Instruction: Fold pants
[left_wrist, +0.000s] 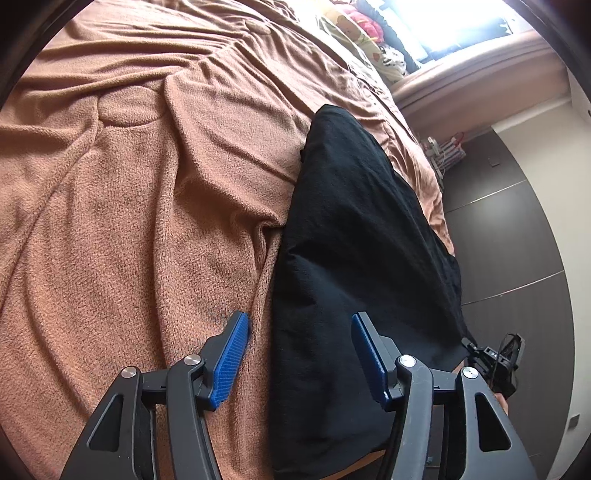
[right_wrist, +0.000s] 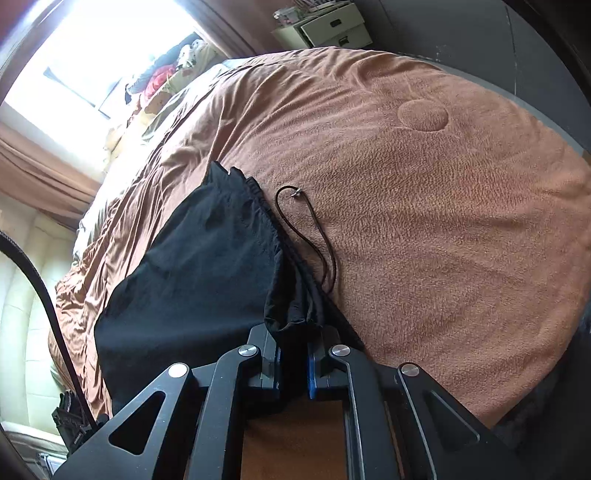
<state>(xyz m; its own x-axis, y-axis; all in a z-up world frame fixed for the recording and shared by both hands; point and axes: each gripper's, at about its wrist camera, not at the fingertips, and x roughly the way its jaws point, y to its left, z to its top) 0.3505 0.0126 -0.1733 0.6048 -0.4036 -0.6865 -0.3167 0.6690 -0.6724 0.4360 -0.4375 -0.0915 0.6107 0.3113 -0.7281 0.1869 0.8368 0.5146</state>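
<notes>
Right gripper (right_wrist: 293, 350) angled down, clamping black pants (right_wrist: 192, 266).

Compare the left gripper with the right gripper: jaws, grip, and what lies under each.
The left gripper stands open over the black pants' edge, gripping nothing; the right gripper is shut on a bunched pants corner. Left's blue pads show fully; right's are nearly hidden. Both are black and angle down at the brown blanket.

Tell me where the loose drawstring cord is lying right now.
In the right wrist view the drawstring cord lies looped on the brown blanket, just right of the black pants, beside their gathered edge and ahead of the right gripper.
</notes>
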